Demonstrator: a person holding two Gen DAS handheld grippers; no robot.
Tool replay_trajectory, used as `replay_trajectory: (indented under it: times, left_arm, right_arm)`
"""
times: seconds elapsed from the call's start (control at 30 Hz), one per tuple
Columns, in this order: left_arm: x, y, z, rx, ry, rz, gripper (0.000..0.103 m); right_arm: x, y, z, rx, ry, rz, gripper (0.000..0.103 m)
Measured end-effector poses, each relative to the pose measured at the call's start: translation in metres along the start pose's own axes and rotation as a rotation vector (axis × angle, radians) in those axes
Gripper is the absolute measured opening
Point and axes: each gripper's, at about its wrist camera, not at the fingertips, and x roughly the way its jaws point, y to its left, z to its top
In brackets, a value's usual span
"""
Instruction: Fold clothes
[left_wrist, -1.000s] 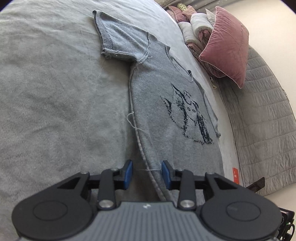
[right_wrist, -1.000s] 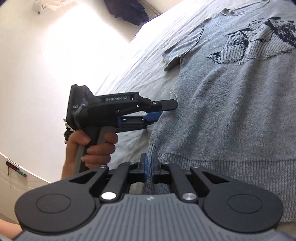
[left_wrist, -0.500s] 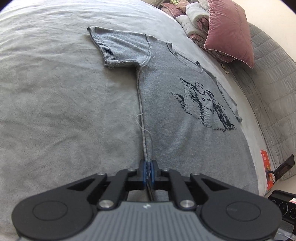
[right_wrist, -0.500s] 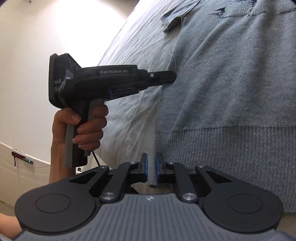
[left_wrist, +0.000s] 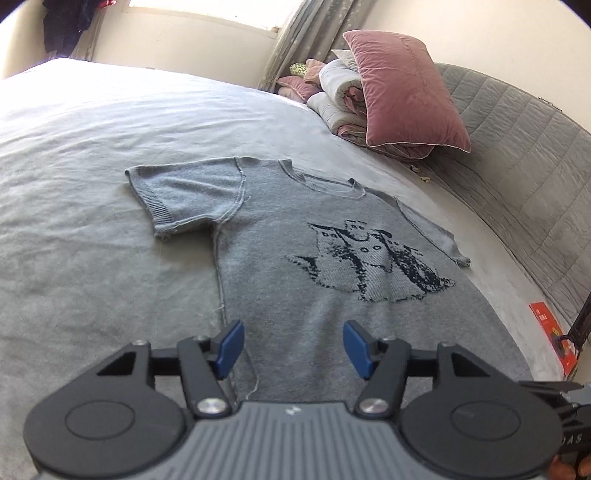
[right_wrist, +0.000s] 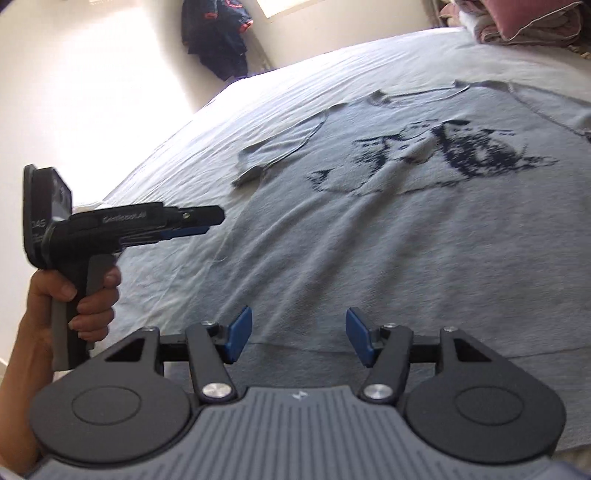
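**Grey knit top spread flat on the bed, both grippers wide and holding nothing**

Left wrist view: the left gripper (left_wrist: 291, 345) has its blue-padded fingers spread wide, with nothing between them. It sits over the lower part of the grey knit top (left_wrist: 295, 280), near the top's left side seam. The top lies flat, front up, with its dark knitted animal motif (left_wrist: 369, 266) showing. One short sleeve (left_wrist: 184, 195) stretches out flat from the top; the other sleeve's edge ends toward the quilted grey headboard (left_wrist: 517, 184). The grey bedsheet (left_wrist: 92, 240) runs broad and bare on the sleeve side of the top. Beyond the top's collar, a pink pillow (left_wrist: 402, 92) leans on rolled bedding (left_wrist: 340, 107) against the headboard. A red card (left_wrist: 550, 328) lies at the sheet's edge, past the top's hem corner.

Right wrist view: the right gripper (right_wrist: 299, 341) is likewise spread apart, empty, just above the top's ribbed hem (right_wrist: 406, 365), which runs across just beyond the fingertips. The cloth here is motion-blurred, so whether a pad grazes the hem is hard to say. Left of the top, a hand (right_wrist: 74, 295) holds the left gripper's handle above the sheet beside the top's side edge. Dark clothes (right_wrist: 218, 37) hang on the wall far beyond the top.
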Motion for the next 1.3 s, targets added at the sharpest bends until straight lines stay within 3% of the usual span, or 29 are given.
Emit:
replay_trajectory:
  times: [0.1,0.2,0.27,0.33,0.4,0.53,0.67,1.13,1.3]
  left_arm:
    - [0.013,-0.02,-0.005,0.049,-0.019,0.032,0.077]
    - [0.027,-0.039,-0.011,0.105,-0.03,0.081,0.085]
    - [0.035,-0.052,-0.016,0.15,-0.039,0.117,0.092]
    - [0.042,-0.061,-0.024,0.217,-0.04,0.161,0.098]
    - [0.049,-0.07,-0.033,0.287,-0.037,0.205,0.102]
    - [0.06,-0.085,-0.048,0.397,-0.023,0.281,0.102]
    - [0.052,-0.069,-0.049,0.289,0.01,0.254,0.103]
    - [0.024,-0.071,-0.077,0.227,-0.033,0.31,0.103]
    - [0.016,-0.077,-0.089,0.202,-0.061,0.347,0.103]
  right_arm:
    - [-0.007,-0.029,0.006,-0.042,-0.102,-0.188,0.072]
    - [0.001,-0.047,0.015,-0.131,-0.169,-0.307,0.086]
    - [0.009,-0.056,0.023,-0.158,-0.19,-0.326,0.103]
    - [0.018,-0.063,0.031,-0.187,-0.208,-0.343,0.103]
    - [0.03,-0.064,0.037,-0.235,-0.196,-0.345,0.103]
    - [0.058,-0.061,0.03,-0.364,-0.055,-0.34,0.103]
    - [0.049,-0.071,0.019,-0.354,-0.087,-0.315,0.103]
    - [-0.016,-0.119,-0.012,-0.264,-0.116,-0.231,0.103]
    - [-0.028,-0.124,-0.019,-0.246,-0.108,-0.25,0.103]
